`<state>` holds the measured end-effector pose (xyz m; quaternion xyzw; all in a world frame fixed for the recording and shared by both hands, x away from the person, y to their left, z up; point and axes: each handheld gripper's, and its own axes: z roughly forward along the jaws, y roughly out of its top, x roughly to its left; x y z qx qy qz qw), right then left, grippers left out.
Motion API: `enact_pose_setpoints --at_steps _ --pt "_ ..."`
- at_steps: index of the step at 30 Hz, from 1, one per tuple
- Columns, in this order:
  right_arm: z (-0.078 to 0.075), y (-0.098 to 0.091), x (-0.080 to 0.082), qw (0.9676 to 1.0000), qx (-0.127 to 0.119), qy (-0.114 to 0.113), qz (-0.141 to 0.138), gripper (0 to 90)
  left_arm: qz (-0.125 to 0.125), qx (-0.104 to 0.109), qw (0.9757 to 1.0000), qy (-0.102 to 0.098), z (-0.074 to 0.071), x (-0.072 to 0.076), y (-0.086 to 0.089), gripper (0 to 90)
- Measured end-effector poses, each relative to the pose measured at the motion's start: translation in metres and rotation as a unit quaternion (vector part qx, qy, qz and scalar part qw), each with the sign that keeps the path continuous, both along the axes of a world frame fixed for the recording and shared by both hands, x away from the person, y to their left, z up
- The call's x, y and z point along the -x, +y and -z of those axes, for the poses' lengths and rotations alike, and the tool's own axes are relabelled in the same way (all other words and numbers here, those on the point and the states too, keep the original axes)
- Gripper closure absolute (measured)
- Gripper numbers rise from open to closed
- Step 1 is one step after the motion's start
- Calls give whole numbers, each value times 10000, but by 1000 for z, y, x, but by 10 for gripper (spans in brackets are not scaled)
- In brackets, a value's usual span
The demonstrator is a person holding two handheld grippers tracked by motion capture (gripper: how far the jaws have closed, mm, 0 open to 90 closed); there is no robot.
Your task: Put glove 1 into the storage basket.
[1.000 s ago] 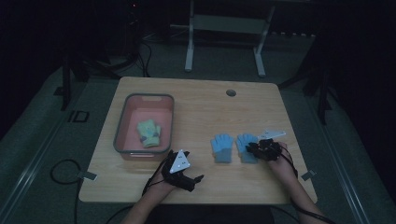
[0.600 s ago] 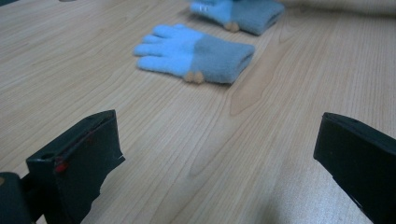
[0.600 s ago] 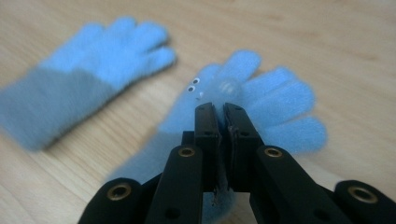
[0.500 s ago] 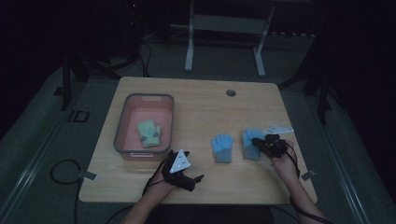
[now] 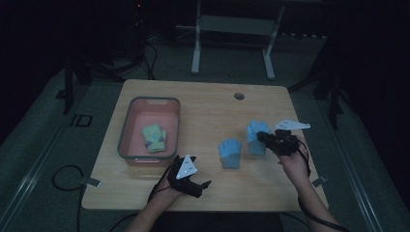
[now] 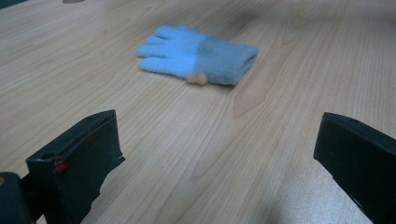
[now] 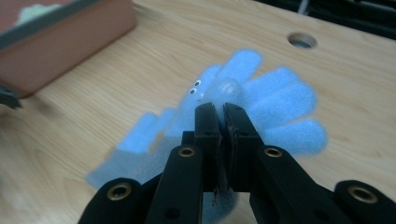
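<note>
A light blue glove (image 5: 230, 153) lies flat on the wooden table (image 5: 203, 111), fingers pointing away from me; the left gripper view has it ahead on the wood (image 6: 196, 53). My left gripper (image 5: 203, 186) rests near the front edge with its jaws wide apart (image 6: 219, 154) and nothing between them. A second blue glove (image 5: 254, 131), with tiny eyes on it, hangs pinched at its middle (image 7: 280, 107) in my right gripper (image 7: 219, 112), which is shut on it. That gripper (image 5: 263, 137) is held above the table, right of the lying glove.
A pink bin (image 5: 126, 128) stands on the left half of the table with a pale green glove (image 5: 153, 137) inside; its side wall (image 7: 70, 37) is in the right gripper view. A round hole (image 5: 239, 95) sits near the far edge. Table legs and cables lie beyond.
My right hand has risen and shifted slightly right, lifting the second blue glove off the table. The left hand and the other glove have stayed put.
</note>
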<state>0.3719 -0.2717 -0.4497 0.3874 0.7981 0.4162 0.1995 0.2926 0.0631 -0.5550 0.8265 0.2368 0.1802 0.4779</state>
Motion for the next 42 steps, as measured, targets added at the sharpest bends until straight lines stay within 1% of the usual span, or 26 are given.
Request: enact_pose_setpoints --at_steps 3,7,9,12,13,17,19,21,23,24,25,28,30,33,34,36,39,41,42 --pt "-5 13 1 9999 -26 -23 -159 851 -24 8 10000 -60 0 0 0 5" --pt "-9 29 1 9994 -91 -15 -343 851 -21 75 9999 -63 0 -1 1 5" --pt "-9 37 2 9990 -125 -12 -435 851 1 79 9999 -82 0 -1 1 5" --pt "-5 47 1 9984 -140 51 -548 850 29 67 9999 -83 0 0 0 5" --pt "-3 50 1 9981 -162 110 -577 850 41 58 9999 -79 0 0 -1 5" --pt "7 60 0 9973 -131 232 -680 850 48 49 9999 -76 0 0 0 5" --pt "12 64 0 9971 -100 283 -702 849 31 61 10000 -41 0 0 0 5" --pt "20 66 -1 9967 -44 370 -723 849 36 55 10000 -42 0 0 0 5" --pt "30 69 -3 9962 65 466 -729 849 44 55 10000 -41 0 0 0 5" --pt "36 69 -5 9957 99 552 -740 848 49 46 10000 -47 0 1 0 5" --pt "40 70 -6 9954 118 605 -739 847 42 71 10000 -39 0 1 -1 5" --pt "54 71 -10 9943 176 782 -701 846 44 46 10000 -32 0 0 0 5" --pt "63 72 -12 9938 246 859 -665 845 40 49 10000 -9 0 0 0 5" --pt "73 73 -16 9928 360 952 -635 840 4 -17 10000 -16 1 0 0 5" --pt "73 73 -16 9928 360 952 -635 840 4 -17 10000 -16 1 0 0 5" --pt "80 72 -20 9921 391 1020 -624 829 -32 -7 10000 -53 0 0 0 5" --pt "82 71 -23 9918 428 1038 -609 807 -91 54 9999 -48 0 -1 2 5" --pt "81 71 -22 9918 433 1036 -602 755 -136 105 9998 -45 -1 -1 2 5" --pt "79 70 -21 9922 434 996 -607 726 -174 129 9997 -67 -2 -1 3 5"
